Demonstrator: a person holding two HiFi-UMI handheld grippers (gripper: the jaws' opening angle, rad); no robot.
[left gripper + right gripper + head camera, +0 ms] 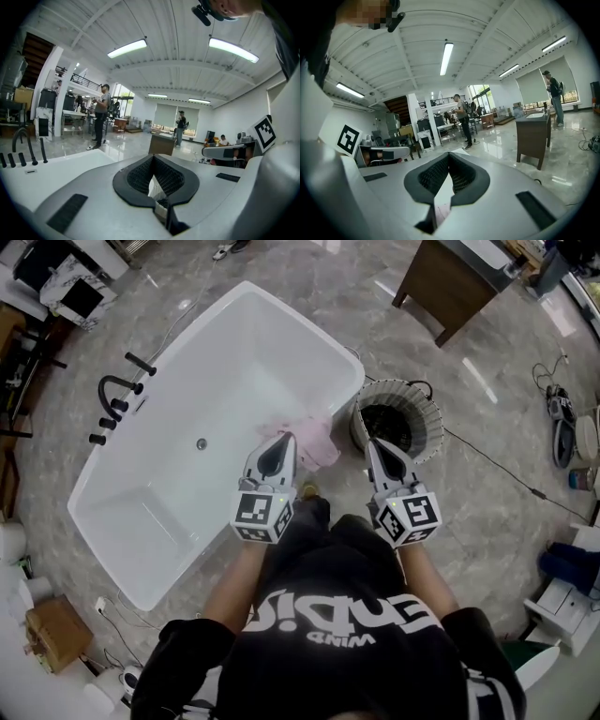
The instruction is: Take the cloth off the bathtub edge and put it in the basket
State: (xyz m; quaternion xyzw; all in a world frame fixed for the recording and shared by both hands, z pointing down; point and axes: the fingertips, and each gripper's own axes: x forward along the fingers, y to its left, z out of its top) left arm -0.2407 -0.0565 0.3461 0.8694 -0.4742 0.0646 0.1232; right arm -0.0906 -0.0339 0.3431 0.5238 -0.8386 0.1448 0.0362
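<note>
A pink cloth (316,442) lies bunched on the near rim of the white bathtub (281,310), close to its right corner. Just right of that corner, on the floor, stands a round ribbed basket (429,427) with a dark inside. My left gripper (284,438) is shut and empty, its tip over the tub rim at the cloth's left edge. My right gripper (371,442) is also shut and empty, its tip by the basket's near left rim, right of the cloth. In each gripper view the jaws meet at the tip, left gripper (153,157) and right gripper (449,155).
Black taps (117,399) stand on the tub's left rim. A dark wooden cabinet (450,282) is behind the basket, and a cable (506,474) runs across the floor to the right. A cardboard box (56,634) sits at the lower left. People (100,115) stand far off.
</note>
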